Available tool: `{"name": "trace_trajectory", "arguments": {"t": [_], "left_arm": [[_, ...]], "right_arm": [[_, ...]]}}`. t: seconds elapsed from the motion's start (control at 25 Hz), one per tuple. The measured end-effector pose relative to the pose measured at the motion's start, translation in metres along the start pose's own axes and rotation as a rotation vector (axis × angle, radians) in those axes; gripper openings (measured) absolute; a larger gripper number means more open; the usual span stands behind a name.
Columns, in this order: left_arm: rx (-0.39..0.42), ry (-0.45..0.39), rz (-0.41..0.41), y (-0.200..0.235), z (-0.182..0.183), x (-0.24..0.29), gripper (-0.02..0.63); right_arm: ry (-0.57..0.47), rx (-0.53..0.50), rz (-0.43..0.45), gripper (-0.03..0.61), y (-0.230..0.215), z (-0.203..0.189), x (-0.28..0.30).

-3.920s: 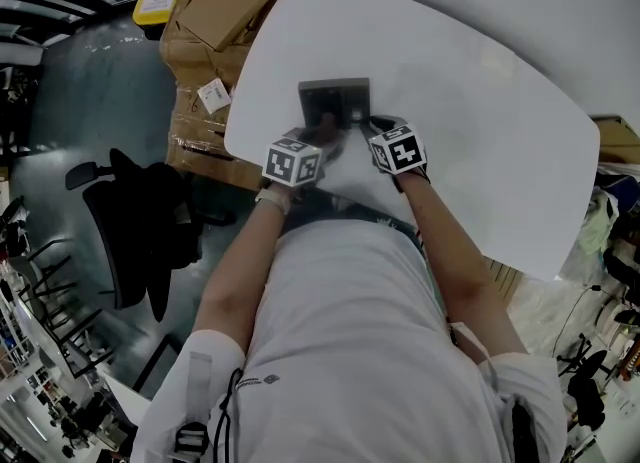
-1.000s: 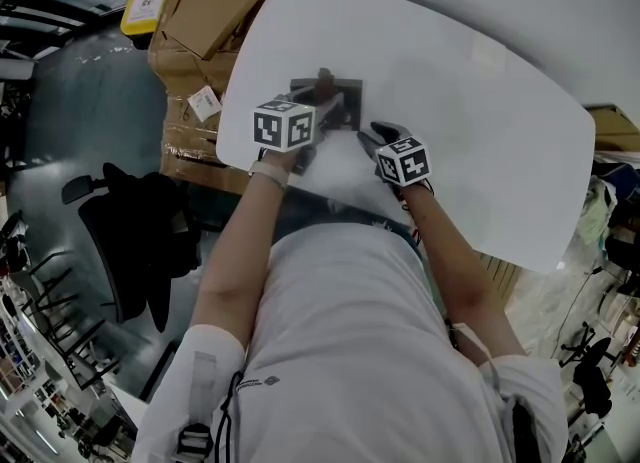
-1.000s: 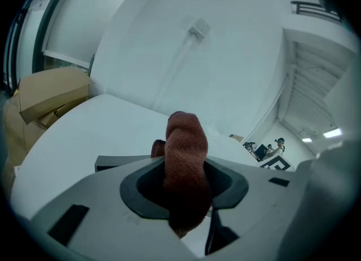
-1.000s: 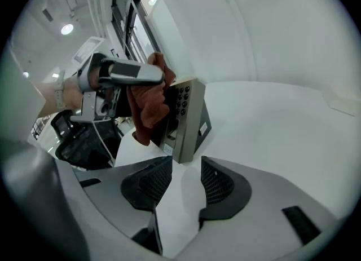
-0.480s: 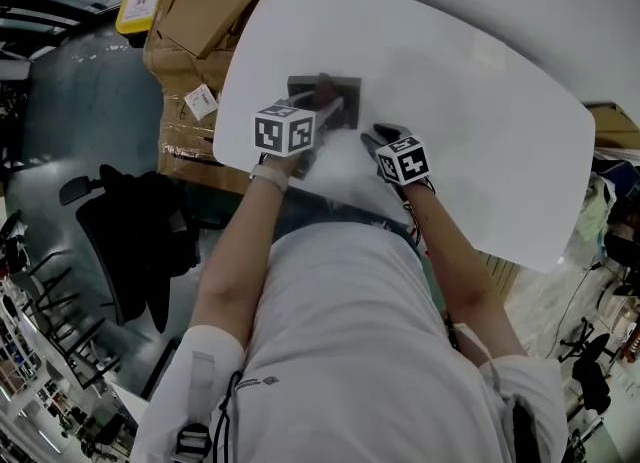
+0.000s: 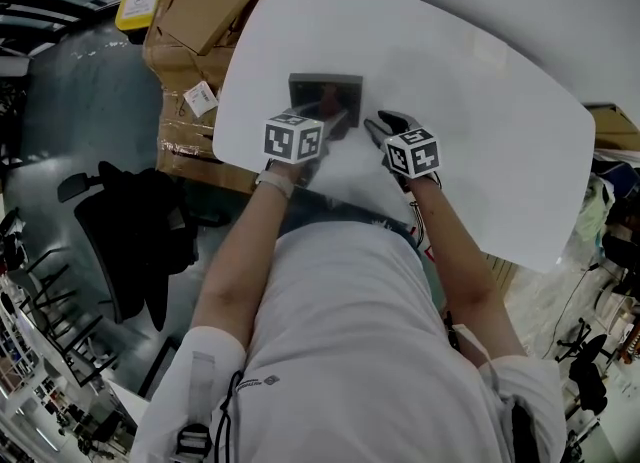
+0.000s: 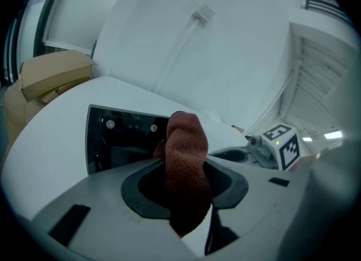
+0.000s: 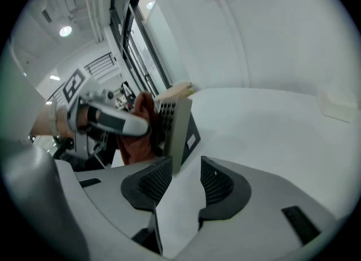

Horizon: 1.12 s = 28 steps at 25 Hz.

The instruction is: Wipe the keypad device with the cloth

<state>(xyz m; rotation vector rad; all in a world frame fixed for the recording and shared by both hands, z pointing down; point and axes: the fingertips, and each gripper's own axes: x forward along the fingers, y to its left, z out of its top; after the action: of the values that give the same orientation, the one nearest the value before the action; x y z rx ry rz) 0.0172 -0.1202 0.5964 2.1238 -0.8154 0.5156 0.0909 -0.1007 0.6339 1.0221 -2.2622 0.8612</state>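
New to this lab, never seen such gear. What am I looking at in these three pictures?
A person works at a white table with a hand-held two-jaw gripper in each hand; the marker cubes are parts of them. One picture looks down from the person's head; the other two ride on the grippers, looking along their jaws. A keypad device stands propped on the table. The left gripper clamps a reddish-brown cloth by the device. The right gripper is open and empty, close beside the device's edge.
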Motion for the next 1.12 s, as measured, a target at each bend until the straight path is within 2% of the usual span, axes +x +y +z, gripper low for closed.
{"name": "trace_trajectory", "arguments": {"t": [0.16,0.4,0.76,1.0,1.12], "left_arm": [[0.0,0.028,0.002,0.002,-0.012,0.001,0.15],[-0.028,0.049,-0.008,0.002,-0.026,0.004,0.15],[-0.029,0.048,-0.006,0.003,-0.033,0.004,0.15],[-0.034,0.054,-0.004,0.005,-0.037,0.004,0.15],[-0.031,0.06,0.001,0.007,-0.041,0.002,0.15]], "right_arm": [[-0.142,-0.01,0.061,0.141,-0.003,0.064,-0.011],[-0.091,-0.126,0.16,0.19,0.003,0.115,0.001],[0.051,-0.064,0.23,0.19,0.008,0.118,0.028],[0.051,0.079,0.275,0.179,0.009,0.115,0.029],[0.047,0.112,0.277,0.169,0.01,0.113,0.025]]}}
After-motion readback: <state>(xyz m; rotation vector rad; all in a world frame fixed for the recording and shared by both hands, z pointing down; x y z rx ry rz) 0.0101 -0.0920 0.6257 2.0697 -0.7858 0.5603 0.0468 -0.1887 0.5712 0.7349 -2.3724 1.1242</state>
